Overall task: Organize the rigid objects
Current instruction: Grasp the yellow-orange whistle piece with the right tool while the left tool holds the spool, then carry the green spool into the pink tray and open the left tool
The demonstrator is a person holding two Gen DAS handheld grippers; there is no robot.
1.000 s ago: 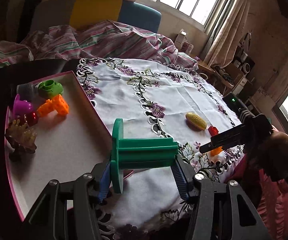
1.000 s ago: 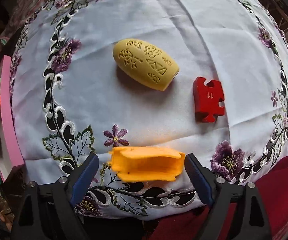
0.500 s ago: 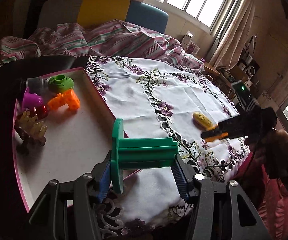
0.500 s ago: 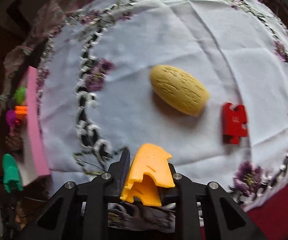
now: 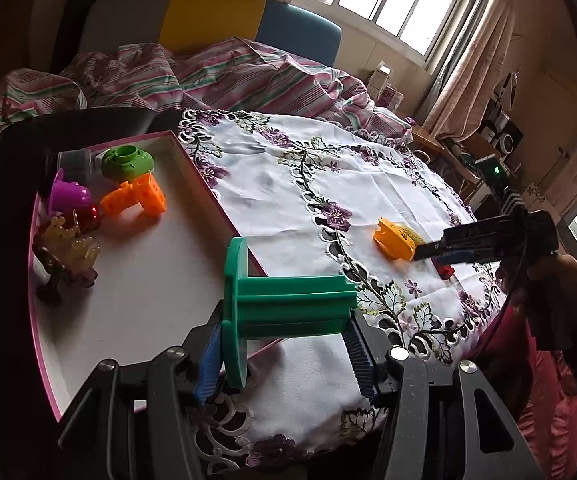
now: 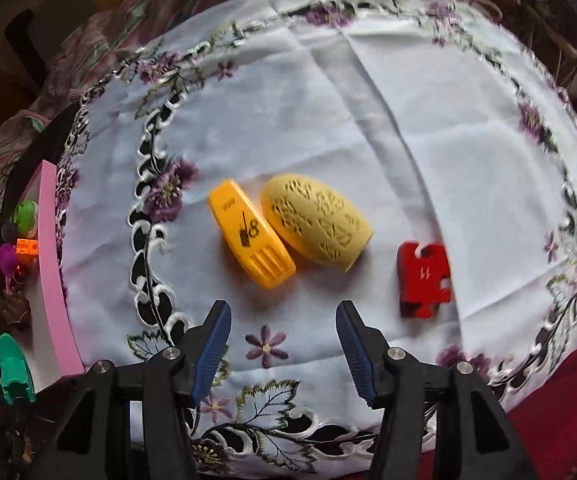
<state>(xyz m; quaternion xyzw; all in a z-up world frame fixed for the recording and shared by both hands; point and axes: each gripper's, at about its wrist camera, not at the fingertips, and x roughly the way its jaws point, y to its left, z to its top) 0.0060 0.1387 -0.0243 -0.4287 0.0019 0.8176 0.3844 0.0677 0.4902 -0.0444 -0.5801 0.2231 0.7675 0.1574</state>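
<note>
My left gripper is shut on a green spool, held sideways above the near corner of the pink-rimmed tray. My right gripper hangs over the white embroidered cloth, its jaws opening with nothing between them. Just ahead of it an orange plastic piece lies flat on the cloth, touching a yellow patterned oval. A red puzzle piece lies to the right of them. The left wrist view shows the right gripper beside the orange piece.
The tray holds a green cap, an orange block, a purple cup and an amber spiky toy at its far end. A bed with striped bedding lies beyond the round table. A hand and red cloth are at the right.
Half a second ago the right gripper was shut on the orange piece. It has let go and risen, and the piece now lies beside the yellow oval. The left gripper still holds the spool.
</note>
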